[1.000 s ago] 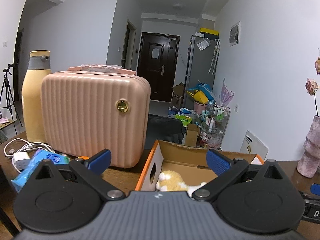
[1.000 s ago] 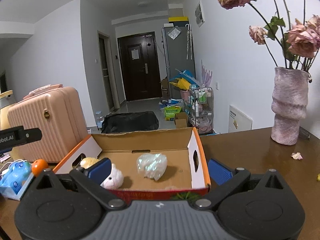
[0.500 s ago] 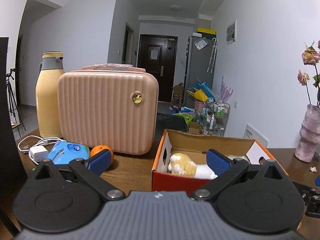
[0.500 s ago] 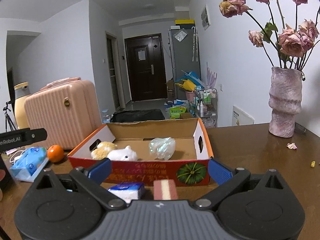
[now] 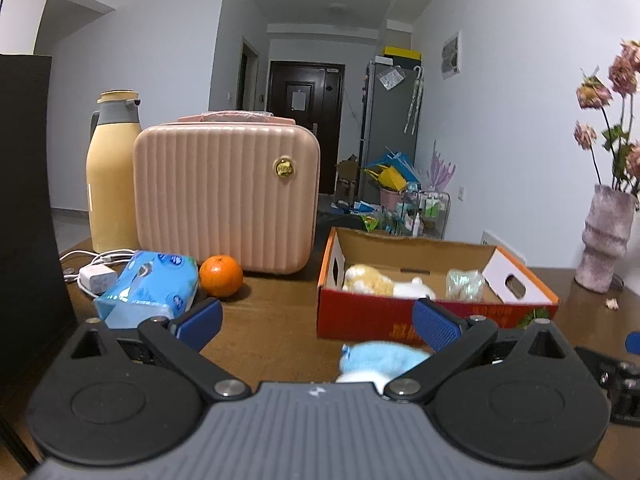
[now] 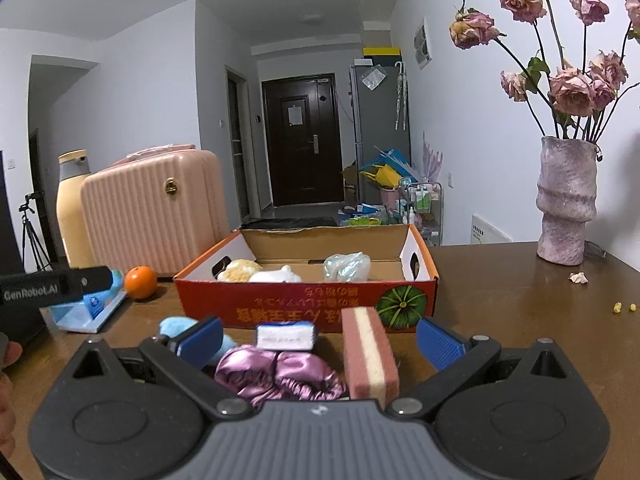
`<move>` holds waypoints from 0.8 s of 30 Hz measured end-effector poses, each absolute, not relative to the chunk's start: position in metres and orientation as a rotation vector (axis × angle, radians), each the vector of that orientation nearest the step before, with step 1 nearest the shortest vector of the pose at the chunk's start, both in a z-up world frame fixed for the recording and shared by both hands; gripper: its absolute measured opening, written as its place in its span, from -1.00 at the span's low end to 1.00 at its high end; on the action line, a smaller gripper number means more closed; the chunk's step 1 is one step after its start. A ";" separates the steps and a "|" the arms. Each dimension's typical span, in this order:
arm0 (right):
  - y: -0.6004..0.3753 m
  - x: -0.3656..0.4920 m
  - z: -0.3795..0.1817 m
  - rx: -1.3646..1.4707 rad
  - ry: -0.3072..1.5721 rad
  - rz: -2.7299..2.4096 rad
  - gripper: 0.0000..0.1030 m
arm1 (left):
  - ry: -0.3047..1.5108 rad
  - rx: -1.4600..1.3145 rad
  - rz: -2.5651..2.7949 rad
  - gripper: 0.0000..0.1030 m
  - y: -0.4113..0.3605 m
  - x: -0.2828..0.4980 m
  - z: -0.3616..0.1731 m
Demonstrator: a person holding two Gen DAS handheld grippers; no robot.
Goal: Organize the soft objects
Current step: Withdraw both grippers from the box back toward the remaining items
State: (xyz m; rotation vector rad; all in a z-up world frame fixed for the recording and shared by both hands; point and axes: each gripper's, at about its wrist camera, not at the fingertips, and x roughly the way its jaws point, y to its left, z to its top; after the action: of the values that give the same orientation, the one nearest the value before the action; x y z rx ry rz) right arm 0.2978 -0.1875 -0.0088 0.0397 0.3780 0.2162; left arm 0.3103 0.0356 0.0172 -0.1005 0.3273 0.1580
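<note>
- Both grippers are wide open and hold nothing: the left gripper sits low in its frame over bare desk, and the right gripper hovers over the loose soft things at lower centre of its view.
- Still outside the cardboard box, just in front of its red wall: a blue plush toy, a purple satin cap, a small white tissue pack and a pink-and-cream sponge standing on edge.
- Already inside the box, at its left and middle: a yellow plush, a white plush and a crinkly clear bag.
- Likely slip: the satin cap looks slick and limp, so a shallow pinch could catch only a fold and let it slide out on the lift.
- The sponge stands narrow and tilted (a nudge from the right finger would probably tip it), and the tissue pack touches the cap, so it may be dragged along.
- The blue plush lies partly behind the right gripper's left finger; both grippers are near it, so they could collide by going for it together.
- The box's near wall stands between the loose items and the inside; a low carry would hit it.
- Off to the left: an orange, a blue tissue packet, a pink case and a yellow flask. At the right, well apart, stands a vase of dried roses.
</note>
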 end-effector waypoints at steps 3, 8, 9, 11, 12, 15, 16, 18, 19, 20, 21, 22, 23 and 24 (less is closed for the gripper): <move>-0.185 0.287 -0.013 0.048 0.382 0.226 1.00 | 0.336 -0.091 0.146 1.00 0.037 0.297 0.012; -0.181 0.269 -0.020 0.050 0.386 0.232 1.00 | 0.344 -0.090 0.149 1.00 0.039 0.279 0.008; -0.181 0.267 -0.021 0.054 0.387 0.234 1.00 | 0.349 -0.089 0.148 1.00 0.040 0.276 0.007; -0.180 0.262 -0.023 0.060 0.387 0.237 1.00 | 0.357 -0.085 0.150 1.00 0.041 0.269 0.005; -0.179 0.258 -0.024 0.062 0.385 0.238 1.00 | 0.362 -0.082 0.148 1.00 0.042 0.266 0.004; -0.176 0.249 -0.027 0.059 0.381 0.243 1.00 | 0.380 -0.071 0.142 1.00 0.045 0.256 0.000; -0.174 0.245 -0.028 0.055 0.381 0.245 1.00 | 0.384 -0.070 0.141 1.00 0.046 0.253 -0.002; -0.170 0.240 -0.030 0.046 0.378 0.250 1.00 | 0.392 -0.069 0.139 1.00 0.049 0.246 -0.005; -0.168 0.237 -0.032 0.039 0.377 0.251 1.00 | 0.394 -0.068 0.139 1.00 0.051 0.243 -0.006; -0.165 0.234 -0.032 0.034 0.376 0.252 1.00 | 0.398 -0.067 0.139 1.00 0.053 0.241 -0.008; -0.164 0.233 -0.033 0.030 0.375 0.253 1.00 | 0.403 -0.065 0.140 1.00 0.056 0.239 -0.009; -0.162 0.230 -0.034 0.025 0.375 0.255 1.00 | 0.410 -0.064 0.140 1.00 0.058 0.236 -0.011; -0.160 0.229 -0.035 0.020 0.376 0.257 1.00 | 0.415 -0.062 0.139 1.00 0.060 0.234 -0.012; -0.157 0.226 -0.037 0.013 0.379 0.261 1.00 | 0.419 -0.061 0.136 1.00 0.061 0.232 -0.013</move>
State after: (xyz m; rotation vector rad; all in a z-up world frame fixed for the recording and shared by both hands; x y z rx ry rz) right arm 0.2265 -0.1574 -0.0367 0.0133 0.3788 0.2610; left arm 0.2317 0.0609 -0.0132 -0.0609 0.4191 0.1360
